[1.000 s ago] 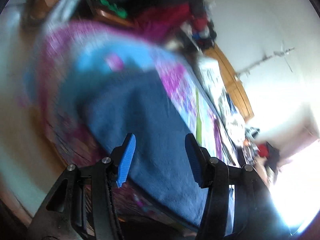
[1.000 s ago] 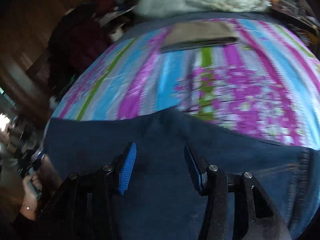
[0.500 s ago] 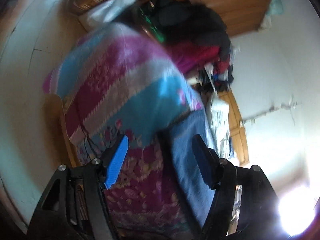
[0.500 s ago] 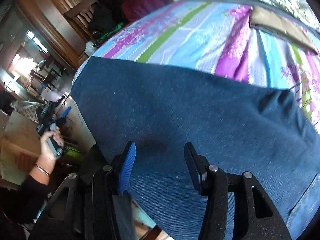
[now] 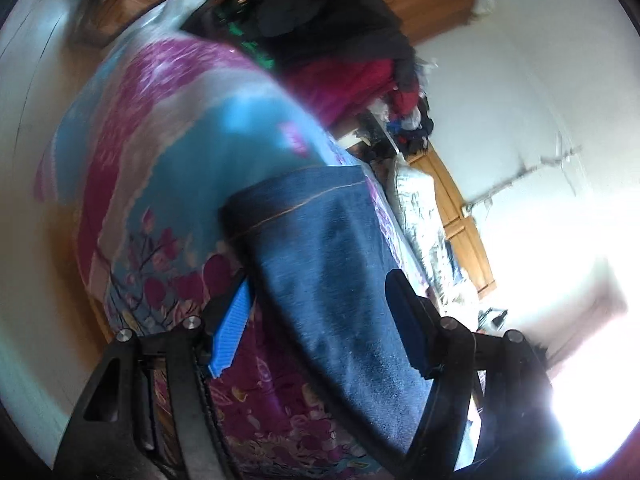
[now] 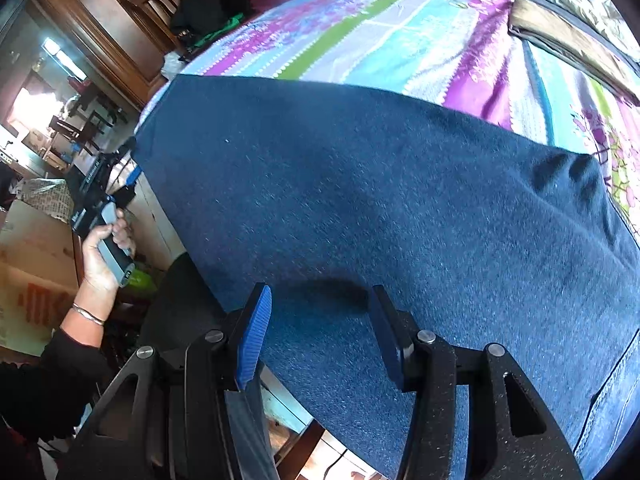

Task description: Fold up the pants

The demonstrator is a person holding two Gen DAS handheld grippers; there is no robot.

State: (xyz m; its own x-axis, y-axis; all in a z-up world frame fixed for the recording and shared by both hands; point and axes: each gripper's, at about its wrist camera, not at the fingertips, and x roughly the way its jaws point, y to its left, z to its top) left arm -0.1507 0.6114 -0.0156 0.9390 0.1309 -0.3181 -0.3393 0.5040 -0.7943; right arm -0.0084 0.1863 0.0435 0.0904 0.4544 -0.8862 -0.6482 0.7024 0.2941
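Apparently laid flat for folding, the jeans point(image 6: 400, 208) lay across the bed point(image 6: 360, 32), one end hanging over its edge. The right gripper point(image 6: 320, 332) hovered over the denim, jaws apart and empty. The left gripper point(image 5: 320, 320), also spread and holding nothing, faced the hem, probably to pinch it.
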